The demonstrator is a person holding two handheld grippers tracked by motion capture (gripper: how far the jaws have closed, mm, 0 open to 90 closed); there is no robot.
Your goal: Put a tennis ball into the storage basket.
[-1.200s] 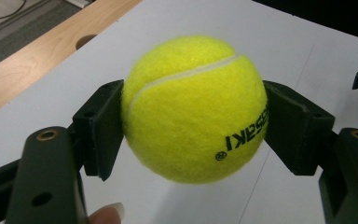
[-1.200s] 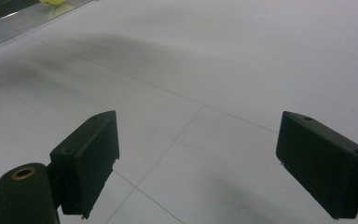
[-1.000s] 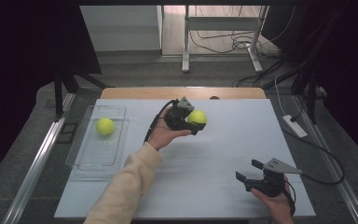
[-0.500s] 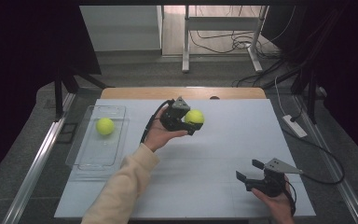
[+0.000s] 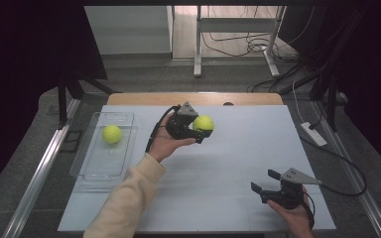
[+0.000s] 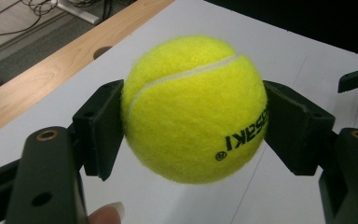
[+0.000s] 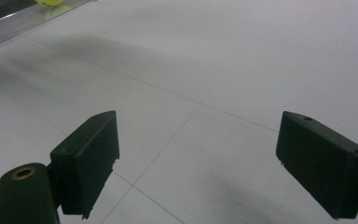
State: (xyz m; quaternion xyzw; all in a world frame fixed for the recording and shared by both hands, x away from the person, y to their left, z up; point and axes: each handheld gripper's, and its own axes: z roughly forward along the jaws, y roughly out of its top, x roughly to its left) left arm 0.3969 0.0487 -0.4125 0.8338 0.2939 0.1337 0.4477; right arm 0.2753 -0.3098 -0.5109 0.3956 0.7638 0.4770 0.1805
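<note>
My left gripper is shut on a yellow tennis ball and holds it above the white table, near the back middle. In the left gripper view both black pads press the sides of the ball. A second tennis ball lies in the clear plastic tray at the left. My right gripper rests near the front right of the table, and in the right gripper view its fingers stand wide apart over bare table.
The white table top has a wooden strip along its far edge. Table legs and cables lie on the floor behind. A white power strip sits on the floor at the right.
The left hand with the ball has shifted slightly to the left. The right gripper has stayed in place.
</note>
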